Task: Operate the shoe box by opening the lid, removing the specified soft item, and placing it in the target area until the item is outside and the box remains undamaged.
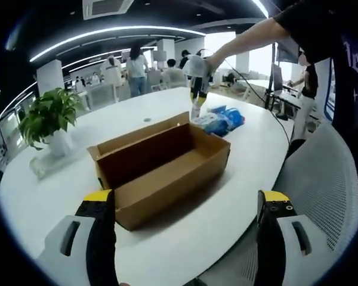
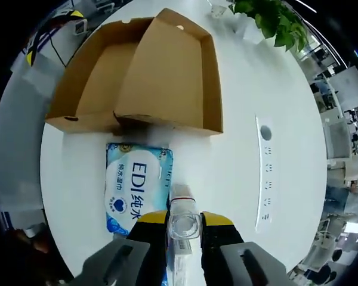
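Observation:
An open brown cardboard shoe box point(image 1: 161, 164) sits mid-table with its lid standing up behind it and its inside looking bare. Beyond it lies a blue soft pack of wipes point(image 1: 222, 119). My left gripper point(image 1: 188, 205) is open, its jaws wide apart on the near side of the box. A person's arm holds my right gripper point(image 1: 197, 83) above the pack. In the right gripper view I look down on the box point(image 2: 137, 77) and the pack point(image 2: 137, 187). My right gripper point(image 2: 184, 221) is shut on a narrow clear plastic item point(image 2: 184, 225).
A potted plant point(image 1: 48, 116) stands on the white table point(image 1: 59, 196) left of the box and also appears as the plant point(image 2: 274, 21). A grey mesh chair point(image 1: 322, 185) is at the table's right edge. A cable slot point(image 2: 264, 173) runs along the table. Several people stand far back.

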Demonstrator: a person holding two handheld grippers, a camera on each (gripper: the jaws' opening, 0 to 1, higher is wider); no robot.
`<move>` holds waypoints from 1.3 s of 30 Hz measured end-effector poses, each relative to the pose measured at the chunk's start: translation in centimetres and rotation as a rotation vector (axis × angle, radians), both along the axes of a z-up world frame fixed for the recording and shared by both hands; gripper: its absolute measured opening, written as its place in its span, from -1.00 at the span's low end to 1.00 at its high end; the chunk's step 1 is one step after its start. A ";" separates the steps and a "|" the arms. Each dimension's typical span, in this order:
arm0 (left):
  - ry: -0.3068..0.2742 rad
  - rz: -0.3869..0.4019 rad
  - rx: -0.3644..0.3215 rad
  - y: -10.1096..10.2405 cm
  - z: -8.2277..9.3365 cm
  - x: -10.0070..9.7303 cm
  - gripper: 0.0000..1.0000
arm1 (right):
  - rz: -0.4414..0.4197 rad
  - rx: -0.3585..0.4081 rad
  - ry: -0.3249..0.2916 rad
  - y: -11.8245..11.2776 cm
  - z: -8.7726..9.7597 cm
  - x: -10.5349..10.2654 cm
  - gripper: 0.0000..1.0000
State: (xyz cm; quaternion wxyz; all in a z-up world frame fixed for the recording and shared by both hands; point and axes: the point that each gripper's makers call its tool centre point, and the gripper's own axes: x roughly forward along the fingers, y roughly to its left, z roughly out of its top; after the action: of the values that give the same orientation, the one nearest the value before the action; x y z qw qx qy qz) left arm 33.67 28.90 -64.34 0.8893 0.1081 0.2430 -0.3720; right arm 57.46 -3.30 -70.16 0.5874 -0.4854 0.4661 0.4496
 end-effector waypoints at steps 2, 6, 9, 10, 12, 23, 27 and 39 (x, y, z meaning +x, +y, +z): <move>0.004 0.004 0.000 0.0 -0.1 0.0 0.96 | 0.003 0.000 -0.003 0.1 0.0 0.2 -0.69; 0.010 0.006 0.001 0.0 -0.2 0.0 0.96 | 0.003 -0.006 0.015 0.1 0.0 0.3 -0.68; 0.013 0.006 0.003 -0.1 -0.3 0.0 0.95 | -0.005 -0.012 0.024 0.0 -0.1 0.6 -0.68; 0.013 0.005 0.004 -0.1 -0.3 0.0 0.95 | -0.007 -0.014 0.026 -0.1 -0.1 0.6 -0.67; 0.014 0.007 0.003 0.0 -0.4 0.0 0.95 | -0.004 -0.015 0.019 -0.1 -0.2 0.8 -0.66; 0.022 0.007 0.008 0.1 -0.6 0.2 0.95 | 0.009 -0.002 -0.007 0.2 -0.1 1.4 -0.61; 0.024 0.006 0.007 0.1 -0.6 0.2 0.95 | 0.019 0.001 -0.003 0.3 -0.1 1.3 -0.63; 0.027 0.014 0.011 0.3 -0.9 0.6 0.94 | 0.019 0.019 -0.036 0.4 0.4 1.7 -0.27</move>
State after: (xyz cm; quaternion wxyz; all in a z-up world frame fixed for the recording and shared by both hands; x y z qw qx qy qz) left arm 34.29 29.19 -65.25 0.8878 0.1061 0.2578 -0.3661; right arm 59.11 -2.90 -69.81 0.5960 -0.4922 0.4463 0.4510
